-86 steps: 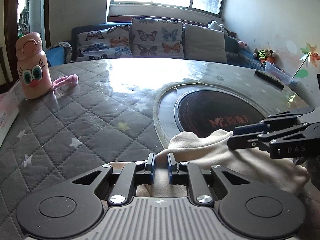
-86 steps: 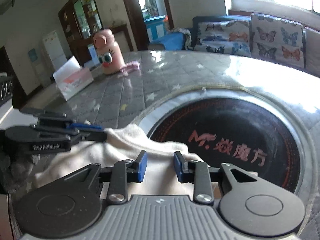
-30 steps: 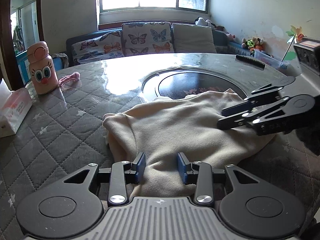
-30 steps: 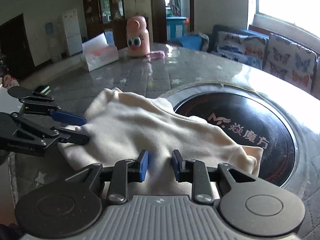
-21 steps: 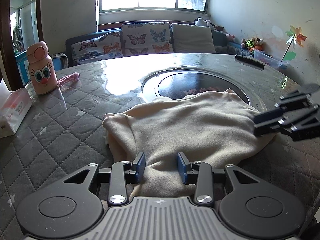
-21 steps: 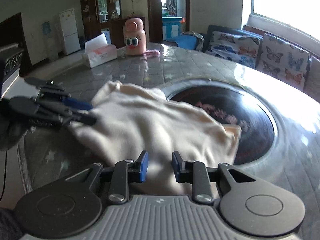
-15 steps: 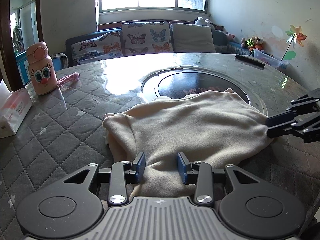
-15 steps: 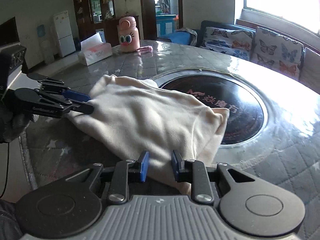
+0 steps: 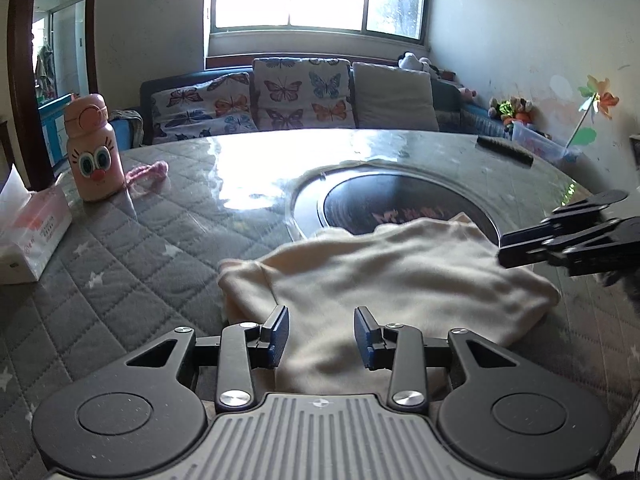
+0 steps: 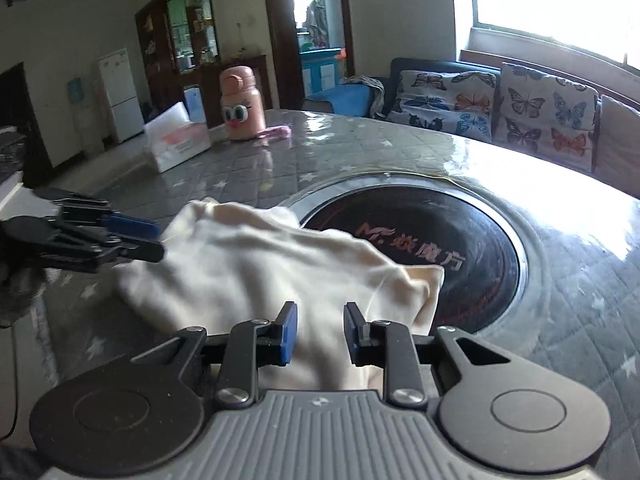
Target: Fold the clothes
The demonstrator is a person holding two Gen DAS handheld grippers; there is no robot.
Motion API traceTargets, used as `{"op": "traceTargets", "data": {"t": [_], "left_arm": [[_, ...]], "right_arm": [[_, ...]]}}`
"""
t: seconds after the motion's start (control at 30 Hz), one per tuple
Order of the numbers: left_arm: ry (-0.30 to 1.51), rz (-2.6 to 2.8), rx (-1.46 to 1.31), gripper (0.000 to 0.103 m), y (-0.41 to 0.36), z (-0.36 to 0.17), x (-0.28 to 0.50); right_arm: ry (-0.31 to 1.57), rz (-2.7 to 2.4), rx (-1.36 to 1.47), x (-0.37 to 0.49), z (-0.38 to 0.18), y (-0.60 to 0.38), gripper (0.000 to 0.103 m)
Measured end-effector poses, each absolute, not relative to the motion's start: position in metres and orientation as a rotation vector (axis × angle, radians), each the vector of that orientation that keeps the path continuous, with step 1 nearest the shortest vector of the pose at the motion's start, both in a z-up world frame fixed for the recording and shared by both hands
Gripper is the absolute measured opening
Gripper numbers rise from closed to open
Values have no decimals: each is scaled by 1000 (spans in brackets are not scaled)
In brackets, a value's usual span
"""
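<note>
My left gripper [image 9: 321,334] sits low over the near edge of the cream garment [image 9: 384,276], jaws parted, cloth lying in the gap between the blue pads; neither pad presses on it, so released. My right gripper [image 10: 318,334] is likewise over its own edge of the garment [image 10: 256,268], jaws apart by a narrower gap, fabric running under and between the pads with daylight on both sides; not clamped that I can see. In the left wrist view the right gripper [image 9: 520,246] shows from the side at the garment's right edge, tips at the cloth; whether they touch it I cannot tell. In the right wrist view the left gripper [image 10: 150,242] shows at the garment's left edge, tips just at the fabric. Garment lies bunched in a soft folded heap on the grey quilted tabletop [image 9: 132,248], star pattern, glossy cover. Its far edge overlaps the rim of the round black inset plate [image 10: 460,232] with red lettering at the tabletop's centre. Well apart at the far left: pink bottle with a cartoon face [image 9: 93,148], upright, a pink cord [image 9: 148,172] beside it, and a tissue box [image 9: 28,236] near the edge. Sofa with butterfly cushions [image 9: 296,100] beyond, under a bright window.
</note>
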State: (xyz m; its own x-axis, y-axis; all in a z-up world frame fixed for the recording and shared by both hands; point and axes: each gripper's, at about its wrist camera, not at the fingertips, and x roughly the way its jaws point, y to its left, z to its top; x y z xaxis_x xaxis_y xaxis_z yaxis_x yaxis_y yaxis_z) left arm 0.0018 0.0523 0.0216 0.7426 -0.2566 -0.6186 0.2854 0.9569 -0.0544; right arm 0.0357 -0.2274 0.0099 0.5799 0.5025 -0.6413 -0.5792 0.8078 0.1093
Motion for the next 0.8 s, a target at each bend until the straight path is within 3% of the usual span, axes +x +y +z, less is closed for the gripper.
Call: {"op": "traceTargets", "data": {"t": [0.37, 0.8], "left_arm": [[726, -235, 5, 30, 65, 7, 43], [735, -199, -8, 30, 71, 4, 57]], "right_arm": [[785, 555, -24, 81, -19, -233, 24], [766, 521, 13, 96, -20, -236, 24]]}}
